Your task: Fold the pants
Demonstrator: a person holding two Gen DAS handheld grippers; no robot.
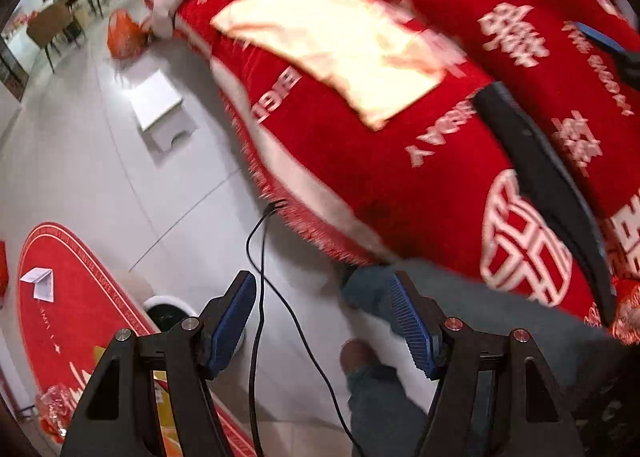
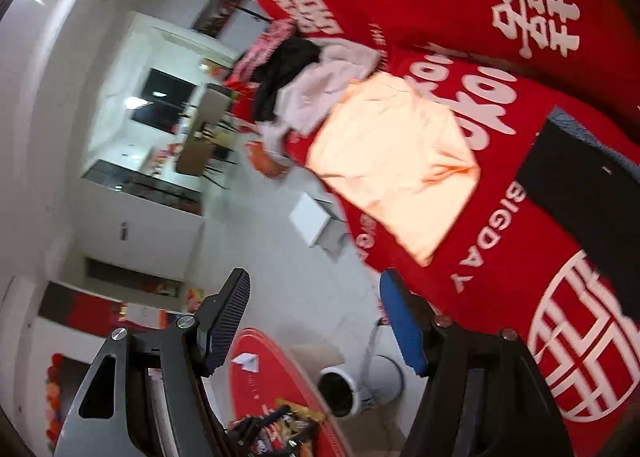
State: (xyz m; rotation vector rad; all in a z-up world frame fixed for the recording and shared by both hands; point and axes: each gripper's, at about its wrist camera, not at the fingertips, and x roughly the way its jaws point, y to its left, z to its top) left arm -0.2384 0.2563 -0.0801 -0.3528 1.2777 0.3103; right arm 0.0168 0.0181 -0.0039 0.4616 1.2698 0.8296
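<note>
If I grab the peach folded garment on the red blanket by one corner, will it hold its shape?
Probably not. The peach garment lies flat with soft creases, so it looks thin and floppy; a one-corner lift would likely unfold it. It seems light. The fringed red blanket under it looks grippy, so pushing may bunch it.

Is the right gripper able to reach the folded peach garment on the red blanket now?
Probably yes. The right gripper is open and empty, and the peach garment lies flat on the red blanket with nothing on top. The gripper is over the floor, so it must move closer.

Both wrist views look down from beside the red blanket (image 1: 400,177), sharing its folded cream garment (image 2: 396,173)
</note>
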